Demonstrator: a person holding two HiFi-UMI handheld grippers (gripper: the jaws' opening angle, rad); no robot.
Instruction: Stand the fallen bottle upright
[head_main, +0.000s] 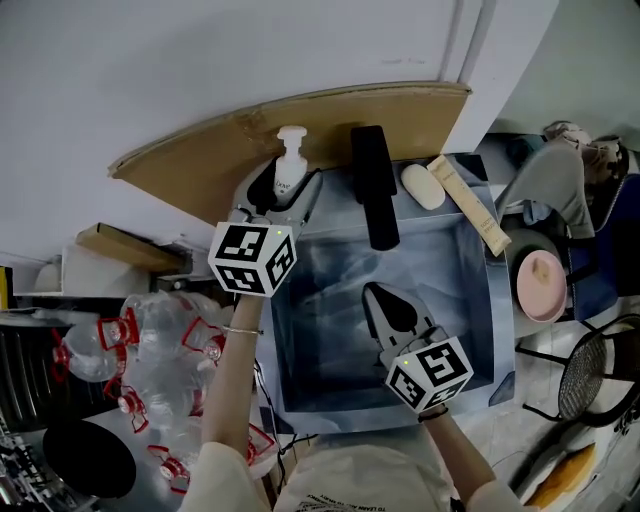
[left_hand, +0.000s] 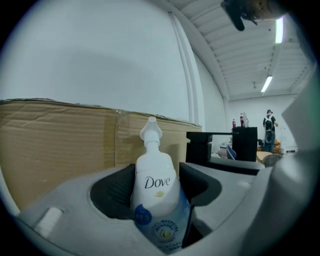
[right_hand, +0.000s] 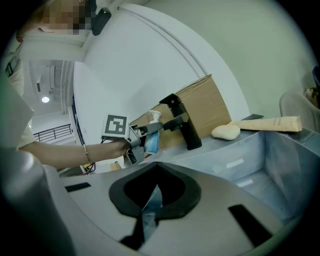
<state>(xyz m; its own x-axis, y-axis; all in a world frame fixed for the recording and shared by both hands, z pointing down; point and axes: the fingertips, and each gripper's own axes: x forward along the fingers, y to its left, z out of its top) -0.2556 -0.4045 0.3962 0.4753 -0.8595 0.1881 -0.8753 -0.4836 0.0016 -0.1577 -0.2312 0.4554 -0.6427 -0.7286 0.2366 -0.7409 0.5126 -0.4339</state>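
A: Head view first. Noting a grey tub (head_main: 480, 300), with a black dispenser (head_main: 372, 190), a soap bar (head_main: 423, 186) and a beige tube (head_main: 470, 204) along its back rim. Also logging a heap of clear plastic bottles (head_main: 160, 350) left of the tub. Location of the white pump bottle (head_main: 291, 165)?

B: At the tub's back-left corner, upright, in front of the cardboard (head_main: 300, 125), clamped by the left gripper (head_main: 285, 190). Cannot tell about base contact with the rim.

A: Left gripper view?

B: Confirms the clamp, with both pads pressed on the bottle's sides and the nozzle up.

A: Right gripper view?

B: Shows the right gripper (right_hand: 156, 167) with jaws together, nothing between them, over the tub's inside.
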